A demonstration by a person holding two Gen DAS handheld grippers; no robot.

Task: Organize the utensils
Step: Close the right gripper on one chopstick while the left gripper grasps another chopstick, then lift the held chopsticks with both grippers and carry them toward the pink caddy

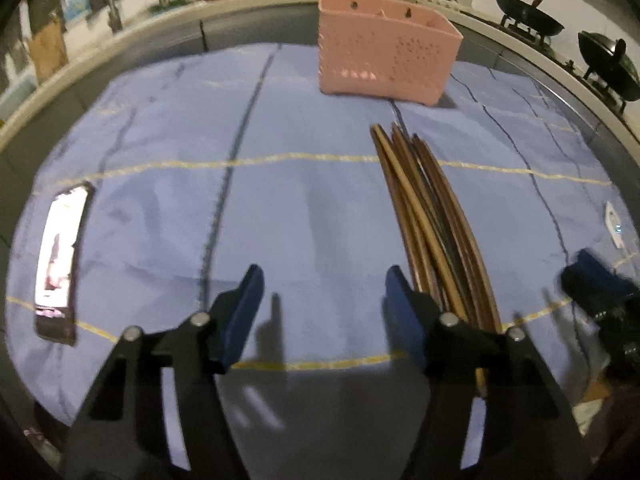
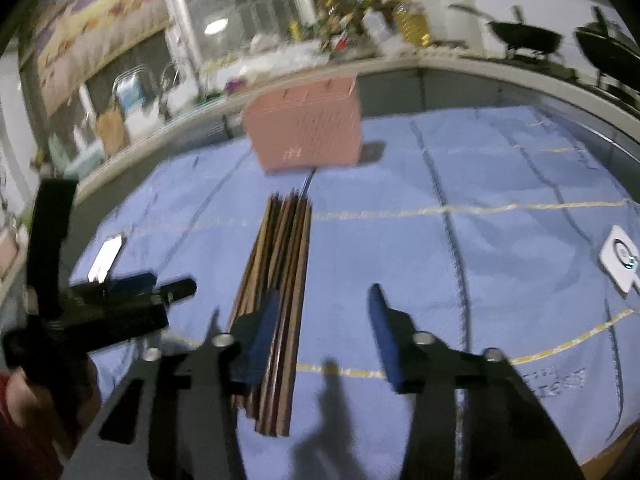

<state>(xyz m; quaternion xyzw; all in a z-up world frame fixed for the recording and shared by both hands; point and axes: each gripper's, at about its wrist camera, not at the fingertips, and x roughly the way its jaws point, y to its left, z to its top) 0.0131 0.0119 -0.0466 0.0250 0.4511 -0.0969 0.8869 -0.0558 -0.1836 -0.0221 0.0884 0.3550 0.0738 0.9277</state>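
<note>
- Left wrist view: the left gripper [image 1: 324, 312] hangs over the cloth [image 1: 192, 200] with its blue-padded black jaws spread wide and nothing between them.
- The chopsticks [image 1: 424, 200], a bundle of slim brown wooden sticks, lie on the cloth with their near ends running under the right-hand finger (outside the gap).
- The holder [image 1: 384, 48], a pink perforated plastic box, stands upright beyond their far tips.
- A phone [image 1: 60, 256] with a lit screen lies flat at the cloth's left edge.
- Right wrist view (blurred): the right gripper [image 2: 324, 328] is also spread and empty, its left finger over the chopsticks [image 2: 280, 264].
- The holder [image 2: 304, 132] sits past the sticks; a white tag [image 2: 620, 258] lies to the right.
</note>
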